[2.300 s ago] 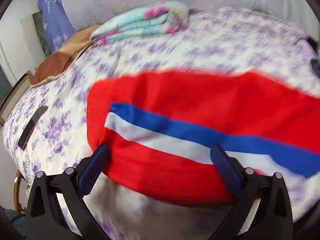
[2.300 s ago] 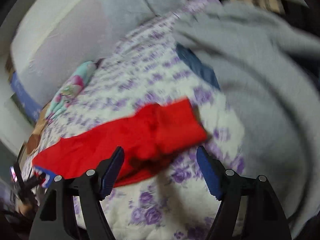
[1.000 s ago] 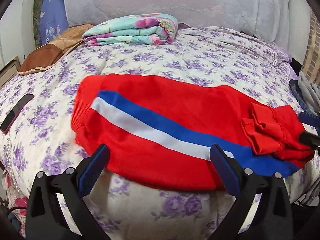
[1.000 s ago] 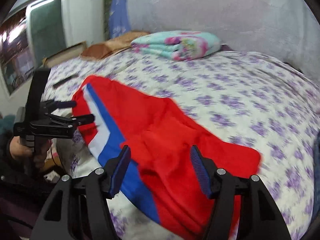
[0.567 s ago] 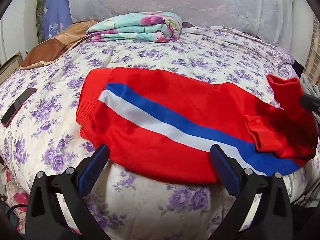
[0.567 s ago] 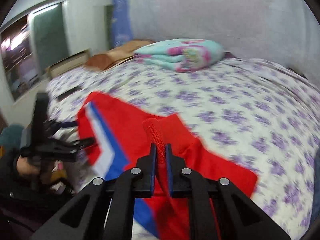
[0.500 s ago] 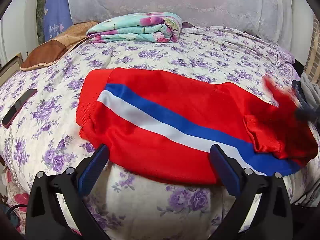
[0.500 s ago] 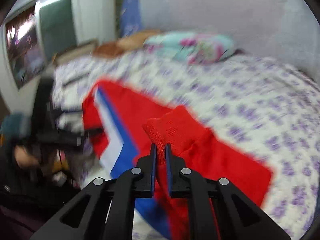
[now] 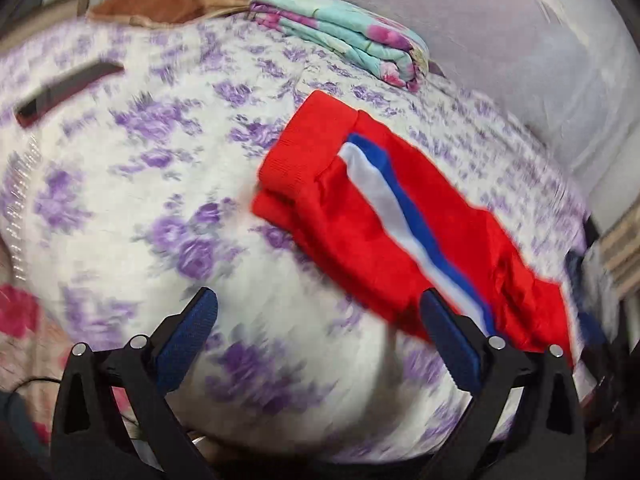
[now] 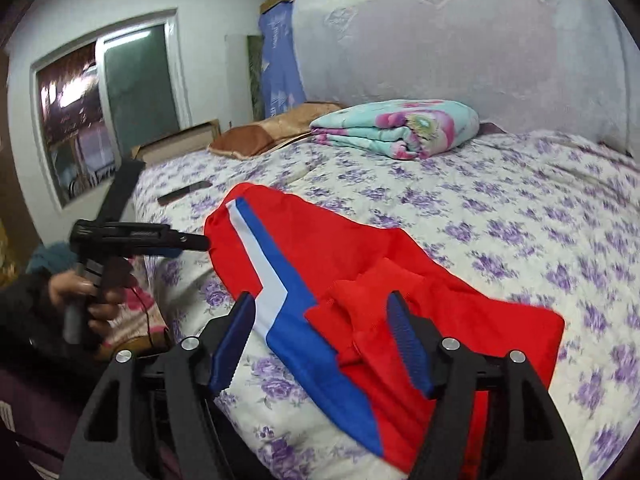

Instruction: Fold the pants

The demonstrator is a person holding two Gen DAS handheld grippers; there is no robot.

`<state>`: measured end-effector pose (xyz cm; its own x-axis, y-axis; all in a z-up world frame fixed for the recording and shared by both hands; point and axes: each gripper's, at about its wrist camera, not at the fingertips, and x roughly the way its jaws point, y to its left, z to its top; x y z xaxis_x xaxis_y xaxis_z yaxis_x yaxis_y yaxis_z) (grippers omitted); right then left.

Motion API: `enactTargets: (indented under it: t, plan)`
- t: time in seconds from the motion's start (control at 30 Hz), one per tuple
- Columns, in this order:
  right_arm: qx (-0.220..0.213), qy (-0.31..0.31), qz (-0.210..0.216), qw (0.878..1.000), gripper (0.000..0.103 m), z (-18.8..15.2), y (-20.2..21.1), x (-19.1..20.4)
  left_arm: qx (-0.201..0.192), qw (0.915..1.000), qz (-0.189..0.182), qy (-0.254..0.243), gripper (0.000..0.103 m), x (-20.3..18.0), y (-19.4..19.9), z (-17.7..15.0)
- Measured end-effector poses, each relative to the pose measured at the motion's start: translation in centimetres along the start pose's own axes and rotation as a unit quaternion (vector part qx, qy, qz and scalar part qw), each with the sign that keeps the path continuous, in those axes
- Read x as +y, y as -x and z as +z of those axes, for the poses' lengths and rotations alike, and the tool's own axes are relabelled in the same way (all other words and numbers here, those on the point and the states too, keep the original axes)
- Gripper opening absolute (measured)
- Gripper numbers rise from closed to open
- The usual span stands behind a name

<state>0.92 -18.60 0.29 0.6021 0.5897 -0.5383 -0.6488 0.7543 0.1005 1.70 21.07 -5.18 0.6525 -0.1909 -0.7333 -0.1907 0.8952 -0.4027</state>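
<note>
1. Red pants (image 10: 360,280) with a white/blue side stripe lie flat on the floral bedspread (image 10: 520,208), running from centre frame down to the lower right in the right wrist view.
2. Right gripper (image 10: 320,340): jaws spread wide, holding nothing. It sits low centre in its frame, right over the bunched leg end of the pants, with the blue pads either side of the stripe and a red fold.
3. Left gripper (image 9: 316,340): jaws also wide open, empty. Left wrist view is motion-blurred.
4. In the left wrist view the pants (image 9: 380,216) run diagonally from centre to the lower right; the ribbed waistband end is up at centre, and the right-hand pad overlaps the lower edge of the fabric. Cannot tell if it touches.
5. In the right wrist view the left gripper (image 10: 192,242) shows at mid left, its tips just beside the waistband end.
6. Folded teal floral blanket (image 10: 400,128) in the upper centre, well apart from the pants. A dark phone (image 10: 184,193) lies on the bedspread near the waistband end.
</note>
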Motion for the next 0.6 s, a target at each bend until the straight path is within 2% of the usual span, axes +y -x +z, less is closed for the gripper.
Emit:
enactTargets:
  t: [0.07, 0.17, 0.23, 0.3, 0.4, 0.47, 0.53, 0.57, 0.6]
  plan:
    - [0.003, -0.01, -0.004, 1.0, 0.069, -0.5, 0.2, -0.4, -0.009, 0.9996, -0.013, 0.024, 0.098, -0.2, -0.9, 0.8]
    - [0.002, -0.022, -0.013, 1.0, 0.069, -0.8, 0.8, -1.2, 0.0, 0.9951, -0.081, 0.057, 0.098, -0.9, -2.2, 2.2]
    - [-0.005, -0.03, -0.02, 0.999, 0.069, -1.1, 1.5, -1.6, 0.026, 0.9932, -0.091, 0.068, 0.098, -1.2, -4.0, 2.8]
    - [-0.01, -0.037, -0.024, 0.999, 0.069, -1.3, 1.8, -1.9, 0.029, 0.9911, -0.095, 0.089, 0.098, -0.8, -4.7, 3.3]
    - [-0.015, -0.048, -0.026, 0.998, 0.069, -1.8, 2.2, -2.4, 0.023, 0.9821, -0.131, 0.133, 0.098, 0.1, -4.5, 3.8]
    - [-0.016, -0.057, -0.027, 0.998, 0.069, -2.1, 2.2, -2.8, 0.016, 0.9759, -0.156, 0.152, 0.093, 0.7, -4.2, 4.0]
    - [-0.019, -0.063, -0.031, 0.997, 0.069, -2.4, 2.5, -3.0, 0.014, 0.9713, -0.171, 0.164, 0.051, 1.0, -4.3, 4.0]
    - [-0.021, -0.066, -0.033, 0.997, 0.069, -2.5, 2.7, -3.2, 0.022, 0.9677, -0.183, 0.172, 0.038, 1.1, -4.6, 3.8]
    - [-0.026, -0.072, -0.035, 0.996, 0.069, -2.6, 3.0, -3.4, 0.027, 0.9652, -0.193, 0.175, 0.02, 1.0, -4.9, 3.7]
